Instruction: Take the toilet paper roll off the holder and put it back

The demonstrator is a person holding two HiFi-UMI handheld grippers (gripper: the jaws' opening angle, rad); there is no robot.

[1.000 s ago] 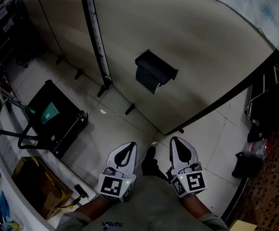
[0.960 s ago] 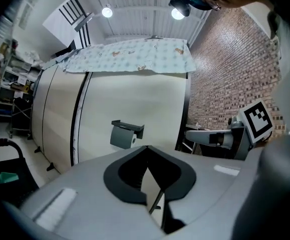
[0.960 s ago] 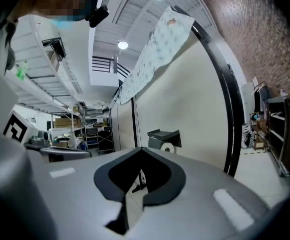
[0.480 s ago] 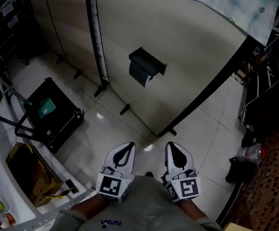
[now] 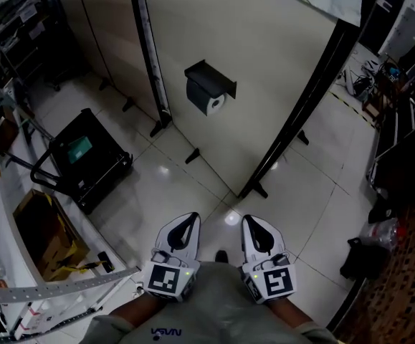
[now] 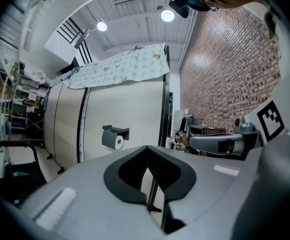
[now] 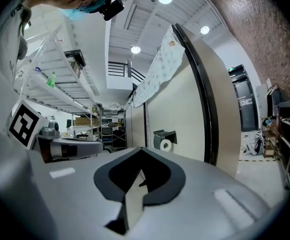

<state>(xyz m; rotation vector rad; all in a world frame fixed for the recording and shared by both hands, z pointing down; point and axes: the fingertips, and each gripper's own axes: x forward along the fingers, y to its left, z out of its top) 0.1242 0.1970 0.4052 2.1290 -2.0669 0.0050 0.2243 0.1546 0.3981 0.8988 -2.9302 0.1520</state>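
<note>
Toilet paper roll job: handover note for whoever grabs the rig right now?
Left gripper: shut, empty, held low in front of the body.
Right gripper: shut, empty, alongside the left one.
Toilet paper roll: on the black holder, mounted on the beige partition panel ahead, across open floor. Neither gripper is near it.
Done: nothing visible; the roll sits on the holder.
Left: walk up, open a gripper, take the roll off the holder, then put it back.
</note>
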